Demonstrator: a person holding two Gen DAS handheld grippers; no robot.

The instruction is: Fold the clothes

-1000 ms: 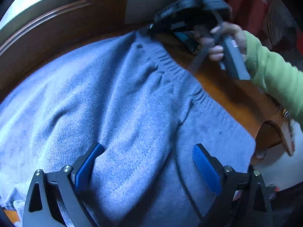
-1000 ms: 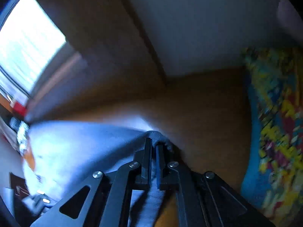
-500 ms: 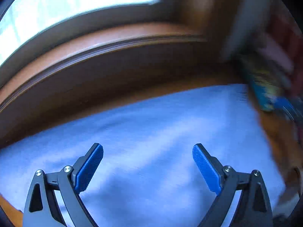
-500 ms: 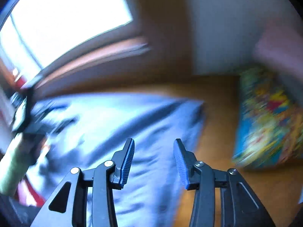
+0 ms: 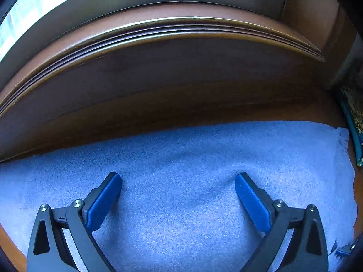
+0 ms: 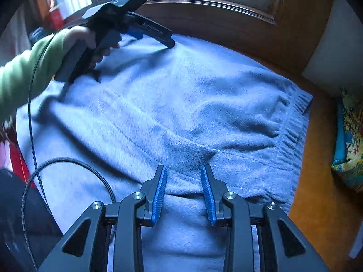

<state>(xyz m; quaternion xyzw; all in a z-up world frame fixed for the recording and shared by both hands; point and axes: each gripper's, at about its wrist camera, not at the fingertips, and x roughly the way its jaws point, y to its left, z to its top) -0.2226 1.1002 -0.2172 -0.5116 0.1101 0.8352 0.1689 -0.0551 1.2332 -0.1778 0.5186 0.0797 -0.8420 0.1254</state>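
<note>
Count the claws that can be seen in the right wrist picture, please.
2: the right claw low in the middle over the blue garment; the left claw upper left, held by a hand.
</note>
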